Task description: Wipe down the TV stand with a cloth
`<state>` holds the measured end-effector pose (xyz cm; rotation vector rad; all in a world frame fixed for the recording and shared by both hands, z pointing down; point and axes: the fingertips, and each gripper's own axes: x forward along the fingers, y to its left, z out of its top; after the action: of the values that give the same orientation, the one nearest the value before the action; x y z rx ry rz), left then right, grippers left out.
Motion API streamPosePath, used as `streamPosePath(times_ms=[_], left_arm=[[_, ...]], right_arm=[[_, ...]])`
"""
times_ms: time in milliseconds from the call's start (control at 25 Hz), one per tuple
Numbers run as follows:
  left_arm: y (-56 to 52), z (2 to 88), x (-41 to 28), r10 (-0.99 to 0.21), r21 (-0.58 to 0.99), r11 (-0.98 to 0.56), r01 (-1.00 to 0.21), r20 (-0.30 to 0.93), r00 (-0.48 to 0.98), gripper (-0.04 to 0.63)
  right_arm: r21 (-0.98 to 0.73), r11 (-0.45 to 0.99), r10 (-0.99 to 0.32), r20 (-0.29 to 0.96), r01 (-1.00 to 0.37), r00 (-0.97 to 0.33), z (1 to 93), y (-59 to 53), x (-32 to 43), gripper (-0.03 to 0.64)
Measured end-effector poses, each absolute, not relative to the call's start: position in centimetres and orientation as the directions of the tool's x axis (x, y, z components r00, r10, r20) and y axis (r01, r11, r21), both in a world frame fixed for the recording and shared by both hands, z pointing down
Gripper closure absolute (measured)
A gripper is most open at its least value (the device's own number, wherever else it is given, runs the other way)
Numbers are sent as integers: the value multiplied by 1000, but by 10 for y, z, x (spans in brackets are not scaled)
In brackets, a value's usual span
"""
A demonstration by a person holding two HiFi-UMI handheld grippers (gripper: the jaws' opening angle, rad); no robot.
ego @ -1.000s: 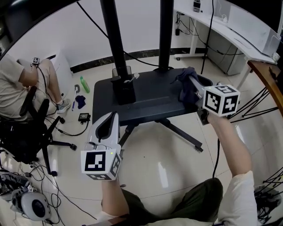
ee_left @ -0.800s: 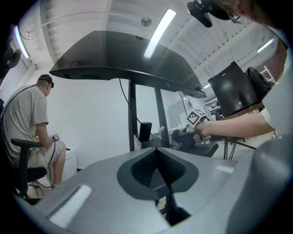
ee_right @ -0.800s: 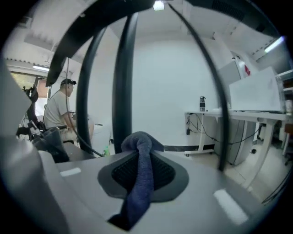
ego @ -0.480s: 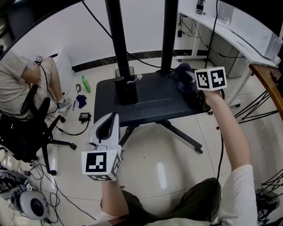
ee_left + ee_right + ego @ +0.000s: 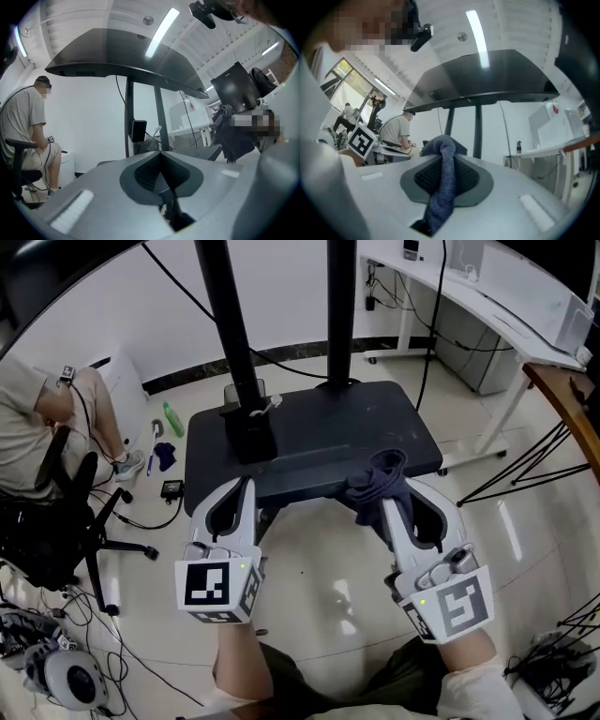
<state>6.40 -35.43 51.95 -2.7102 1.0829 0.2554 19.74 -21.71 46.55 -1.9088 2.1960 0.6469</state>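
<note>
Right gripper (image 5: 394, 510), jaws clamped on the dark blue cloth (image 5: 373, 480), at the front edge of the black TV stand base (image 5: 366, 423). Left gripper (image 5: 232, 491), jaws together and empty, is near that edge.

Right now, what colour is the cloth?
The cloth is dark blue, clearest in the right gripper view.

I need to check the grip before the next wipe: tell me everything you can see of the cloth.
The cloth is dark blue, soft, knit-looking fabric, bunched into a twisted rope. The right gripper is shut on it; it runs between the fingers and bulges past their tips, over the black stand's front edge.
</note>
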Motion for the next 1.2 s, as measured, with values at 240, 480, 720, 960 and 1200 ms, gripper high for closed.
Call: streamPosePath(times_ms=[240, 480, 720, 960, 1200], left_arm=[[-358, 524, 19, -754, -163, -596, -786, -224, 618, 485], [-389, 543, -45, -833, -195, -482, -854, -200, 516, 485], [-401, 549, -77, -855, -155, -459, -875, -190, 482, 485], [-409, 561, -66, -829, -166, -509, -844, -166, 533, 485], [-412, 568, -62, -827, -161, -519, -839, -150, 541, 485]], right_arm=[[190, 292, -829, -437, -937, -347, 471, -245, 122, 563], [171, 344, -795, -470, -923, -383, 516, -285, 85, 563], [256, 294, -954, 15, -921, -301, 758, -399, 63, 563], [280, 154, -941, -250, -947, -227, 758, -537, 121, 565], [290, 110, -953, -240, -951, -183, 732, -588, 149, 563]])
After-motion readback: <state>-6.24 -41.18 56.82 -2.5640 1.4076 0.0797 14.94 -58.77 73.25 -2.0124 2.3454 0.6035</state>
